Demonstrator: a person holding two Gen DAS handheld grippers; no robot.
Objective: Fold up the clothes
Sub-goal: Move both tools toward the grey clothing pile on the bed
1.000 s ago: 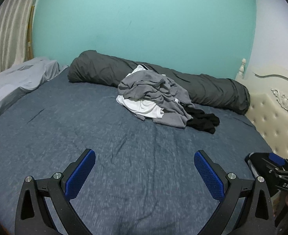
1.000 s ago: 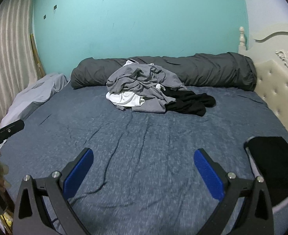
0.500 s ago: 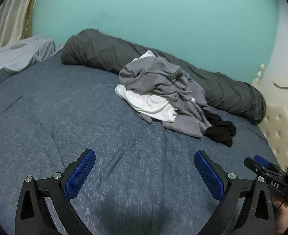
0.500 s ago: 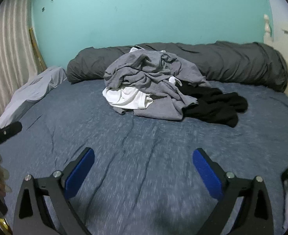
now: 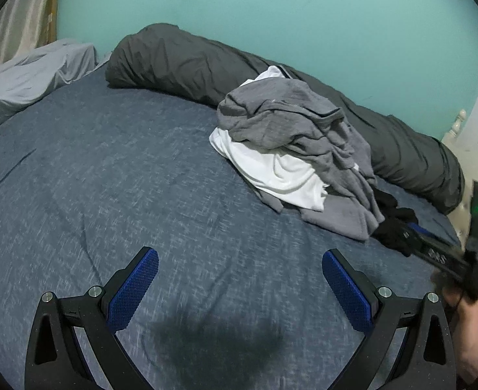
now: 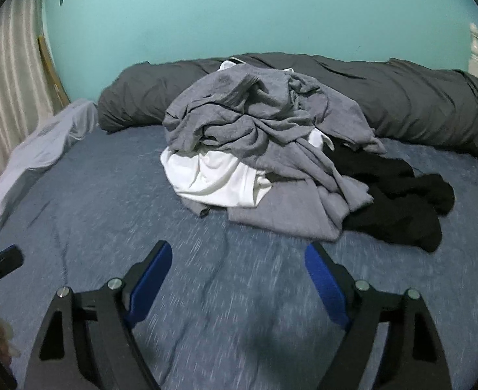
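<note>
Both tools have closed in on the clothes pile [image 6: 265, 149] since a second ago, left tool [image 5: 239, 289] and right tool [image 6: 237, 279] both spread wide holding nothing, pile crumpled mid-bed [image 5: 109, 178] against the rolled duvet [image 6: 401, 97], so looks like the reach-in, next pinch one loose edge.

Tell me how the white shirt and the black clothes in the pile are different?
The white shirt sits tucked under the grey clothes; the black clothes spill out flat on the blue bedcover. White is on the pile's left, black on its right. Both are crumpled and unfolded.
</note>
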